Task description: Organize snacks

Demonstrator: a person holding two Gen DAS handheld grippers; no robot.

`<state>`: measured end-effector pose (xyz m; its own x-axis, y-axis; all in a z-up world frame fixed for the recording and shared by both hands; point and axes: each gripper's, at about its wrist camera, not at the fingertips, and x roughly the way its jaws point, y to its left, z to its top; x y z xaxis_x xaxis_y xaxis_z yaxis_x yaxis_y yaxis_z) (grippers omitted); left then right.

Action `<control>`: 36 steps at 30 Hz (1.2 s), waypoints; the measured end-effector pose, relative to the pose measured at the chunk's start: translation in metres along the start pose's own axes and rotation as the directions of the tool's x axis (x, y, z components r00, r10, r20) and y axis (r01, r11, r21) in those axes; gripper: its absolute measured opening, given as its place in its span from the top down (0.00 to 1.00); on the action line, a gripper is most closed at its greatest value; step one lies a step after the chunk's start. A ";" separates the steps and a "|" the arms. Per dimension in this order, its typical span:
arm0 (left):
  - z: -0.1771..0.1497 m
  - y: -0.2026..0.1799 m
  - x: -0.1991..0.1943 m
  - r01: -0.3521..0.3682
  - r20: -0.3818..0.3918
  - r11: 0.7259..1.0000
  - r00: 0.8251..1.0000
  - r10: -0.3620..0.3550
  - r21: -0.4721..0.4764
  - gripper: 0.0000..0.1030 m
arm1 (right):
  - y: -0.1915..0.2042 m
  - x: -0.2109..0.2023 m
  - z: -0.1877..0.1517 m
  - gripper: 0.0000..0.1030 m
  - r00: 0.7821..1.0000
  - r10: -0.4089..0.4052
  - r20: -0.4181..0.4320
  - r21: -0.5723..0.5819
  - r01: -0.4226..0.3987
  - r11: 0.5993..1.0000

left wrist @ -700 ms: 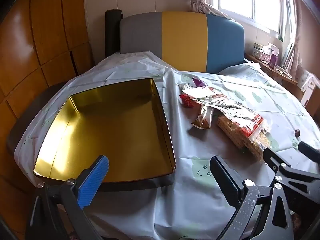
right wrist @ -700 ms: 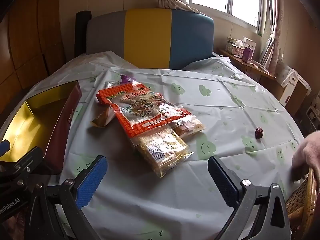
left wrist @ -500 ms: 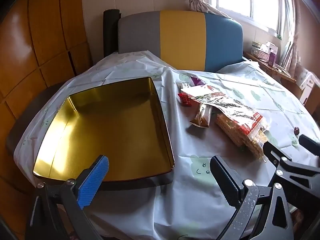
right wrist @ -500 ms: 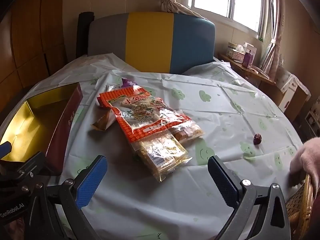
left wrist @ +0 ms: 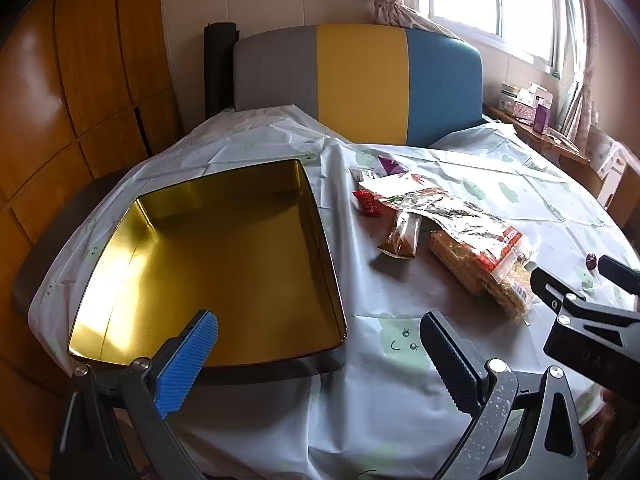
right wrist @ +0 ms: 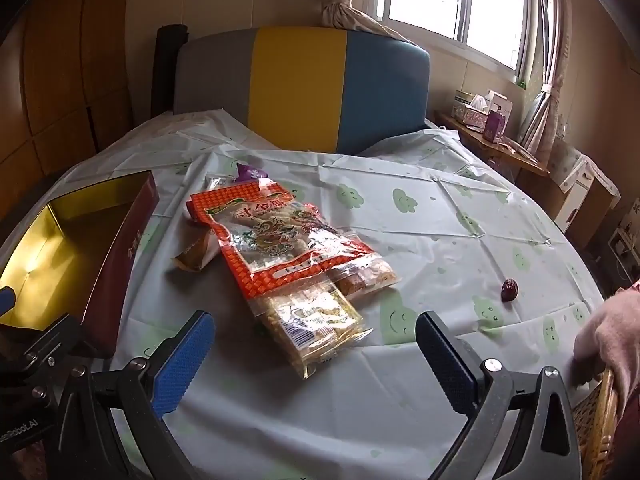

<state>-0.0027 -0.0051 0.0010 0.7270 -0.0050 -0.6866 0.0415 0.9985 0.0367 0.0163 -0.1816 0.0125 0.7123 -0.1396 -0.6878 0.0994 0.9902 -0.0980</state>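
the right claw (right wrist: 314, 354), wide open and empty, has the cracker packet (right wrist: 316, 320) just ahead, long axis running away leftward; it sits nearer than the equally open, empty left claw (left wrist: 320, 354).

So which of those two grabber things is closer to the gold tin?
The left. The left gripper hangs open right over the gold tin's near edge. The right gripper sits off to the tin's side, open, facing the snack packets.
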 end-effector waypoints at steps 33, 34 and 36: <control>0.001 -0.002 -0.003 0.006 -0.006 1.000 1.000 -0.006 0.009 0.01 | -0.021 -0.006 0.032 0.01 0.998 -0.013 0.066 -0.073 0.018 0.997; 0.001 -0.002 -0.003 0.005 -0.006 1.000 1.000 -0.005 0.010 0.01 | -0.021 -0.006 0.034 0.01 0.998 -0.009 0.067 -0.080 0.015 0.997; 0.001 -0.003 -0.002 0.006 -0.008 1.000 1.000 -0.005 0.011 0.01 | -0.024 -0.005 0.039 0.01 0.998 -0.008 0.069 -0.098 0.015 0.995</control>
<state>-0.0038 -0.0077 0.0030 0.7212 -0.0100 -0.6926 0.0529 0.9978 0.0407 0.0376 -0.2046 0.0464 0.7577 -0.1470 -0.6358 0.0413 0.9831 -0.1781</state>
